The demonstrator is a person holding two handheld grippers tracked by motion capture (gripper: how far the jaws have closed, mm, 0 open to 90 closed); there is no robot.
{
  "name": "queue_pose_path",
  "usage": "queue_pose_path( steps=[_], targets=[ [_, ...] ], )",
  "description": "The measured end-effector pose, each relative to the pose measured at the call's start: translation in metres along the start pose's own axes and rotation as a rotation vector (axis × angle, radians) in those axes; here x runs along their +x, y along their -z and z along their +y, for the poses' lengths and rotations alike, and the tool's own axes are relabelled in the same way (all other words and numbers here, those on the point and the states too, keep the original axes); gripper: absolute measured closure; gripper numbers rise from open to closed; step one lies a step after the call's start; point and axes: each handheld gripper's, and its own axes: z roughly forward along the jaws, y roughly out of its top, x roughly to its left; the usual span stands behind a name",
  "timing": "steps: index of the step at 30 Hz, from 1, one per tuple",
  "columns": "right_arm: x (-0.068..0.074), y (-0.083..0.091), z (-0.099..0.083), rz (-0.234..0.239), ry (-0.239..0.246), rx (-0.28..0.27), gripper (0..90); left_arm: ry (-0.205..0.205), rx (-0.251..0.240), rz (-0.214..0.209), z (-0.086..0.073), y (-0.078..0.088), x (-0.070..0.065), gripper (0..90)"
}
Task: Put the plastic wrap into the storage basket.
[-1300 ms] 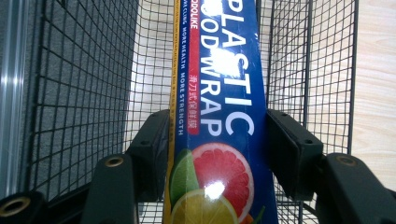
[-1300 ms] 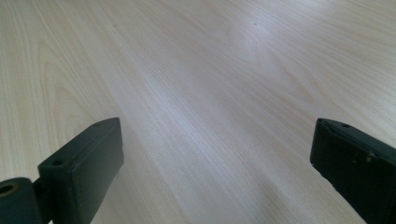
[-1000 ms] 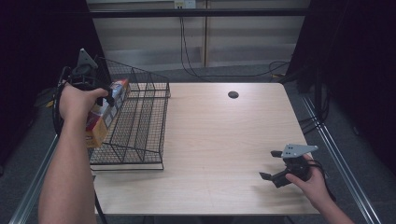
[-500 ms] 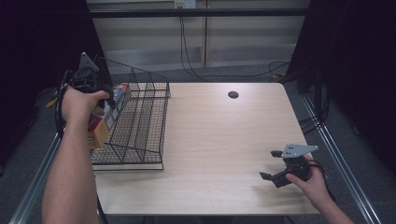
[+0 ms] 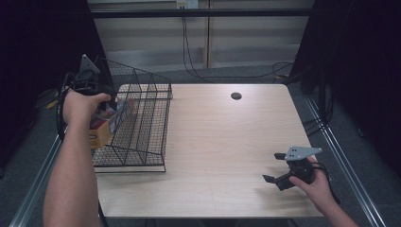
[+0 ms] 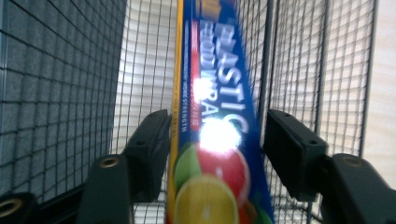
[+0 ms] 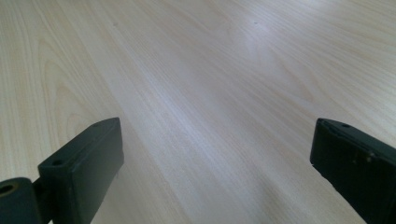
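Now plastic wrap box lower inside wire rack; left gripper jaws spread beside it; right gripper jaws spread, unmoved.

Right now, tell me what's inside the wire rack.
A plastic wrap box stands in the rack's leftmost slot, between the left gripper's jaws. The hand covers part of that slot; the other slots look empty.

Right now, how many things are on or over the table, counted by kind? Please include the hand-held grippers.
Wire rack: 1
Plastic wrap box: 1
Hand-held gripper: 2, left with jaws either side of the box, and right with jaws apart over bare table
Total: 4
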Motion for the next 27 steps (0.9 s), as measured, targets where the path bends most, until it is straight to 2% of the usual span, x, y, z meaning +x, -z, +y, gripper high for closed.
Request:
queue_pose_path(
  steps=[2, 3, 4, 8, 11, 13, 14, 18, 19, 24, 27],
  targets=[
    [0.000, 0.000, 0.000, 0.000, -0.002, -0.001, 2.7, -0.008, -0.011, 0.000, 0.002, 0.011, -0.003, 45.0],
    [0.000, 0.000, 0.000, 0.000, -0.002, -0.001, 2.7, -0.008, -0.011, 0.000, 0.002, 0.011, -0.003, 44.2],
    [0.000, 0.000, 0.000, -0.004, -0.001, -0.004, 2.7, -0.005, -0.025, -0.020, 0.002, 0.017, -0.007, 43.1],
    [0.000, 0.000, 0.001, 0.005, 0.004, -0.001, 2.7, -0.019, -0.027, -0.034, 0.000, 0.023, -0.015, 40.7],
    [0.001, 0.001, 0.001, -0.002, 0.007, -0.002, 2.7, -0.015, -0.038, -0.043, -0.001, 0.024, -0.020, 37.8],
    [0.001, 0.002, 0.001, -0.001, 0.007, -0.005, 2.7, -0.020, -0.034, -0.067, -0.003, 0.026, -0.027, 36.8],
    [0.001, 0.002, 0.000, 0.000, 0.005, -0.003, 2.7, -0.034, -0.041, -0.066, -0.003, 0.026, -0.029, 36.1],
    [0.000, 0.003, 0.001, 0.002, 0.002, -0.005, 2.7, -0.044, -0.058, -0.085, -0.005, 0.028, -0.036, 32.2],
    [0.000, 0.002, 0.001, -0.001, 0.004, -0.006, 2.7, -0.049, -0.056, -0.100, -0.006, 0.028, -0.038, 31.6],
    [0.001, 0.002, 0.001, 0.002, 0.006, -0.003, 2.7, -0.075, -0.049, -0.124, -0.011, 0.024, -0.044, 28.6],
    [0.002, 0.002, 0.002, 0.007, 0.009, -0.002, 2.7, -0.091, -0.051, -0.124, -0.013, 0.022, -0.048, 26.7]
  ],
)
